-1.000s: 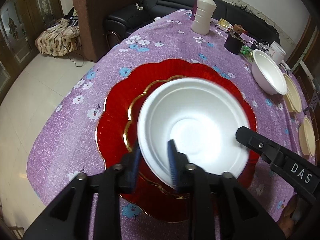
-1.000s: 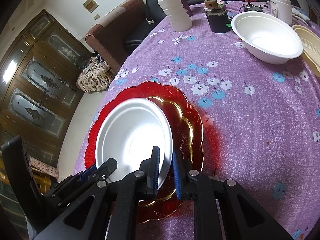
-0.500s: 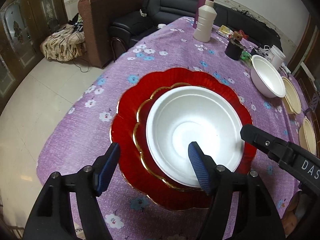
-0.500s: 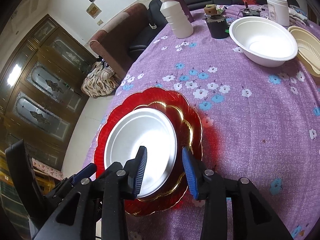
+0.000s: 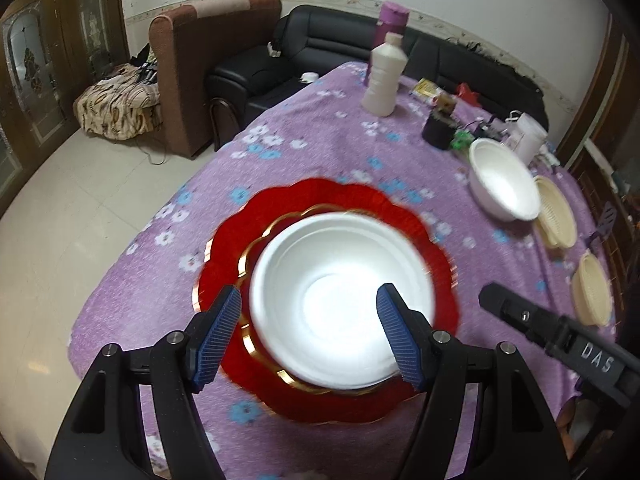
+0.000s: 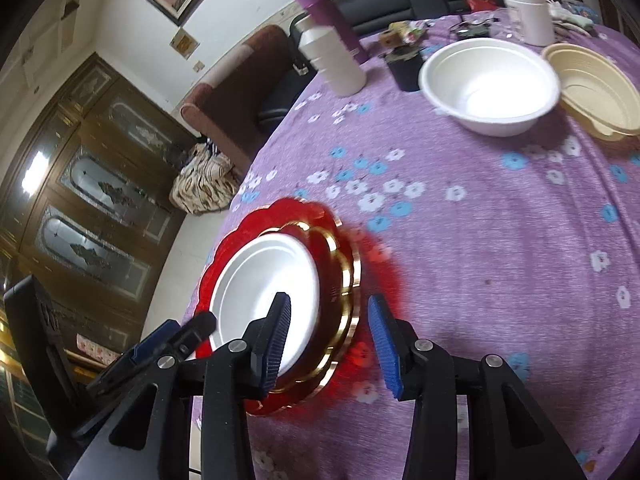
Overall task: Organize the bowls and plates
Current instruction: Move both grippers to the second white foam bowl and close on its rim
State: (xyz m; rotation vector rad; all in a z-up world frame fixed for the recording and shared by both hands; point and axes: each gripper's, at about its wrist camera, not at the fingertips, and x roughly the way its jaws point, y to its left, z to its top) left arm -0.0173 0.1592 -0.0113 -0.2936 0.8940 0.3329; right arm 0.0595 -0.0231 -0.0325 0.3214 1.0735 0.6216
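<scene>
The white bowl (image 5: 340,300) now sits inside the red plates (image 5: 324,196) near the tabletop's (image 5: 312,152) front edge. A second ago both tools clamped its rim; now the left tool (image 5: 308,336) stands apart, holding nothing, and the right tool (image 6: 328,344) is opening, nothing between its jaws. This placement looks finished; the other white bowl (image 6: 488,84) near the far edge probably comes next.

"DAS" on right hand-held gripper (image 5: 560,344)
</scene>
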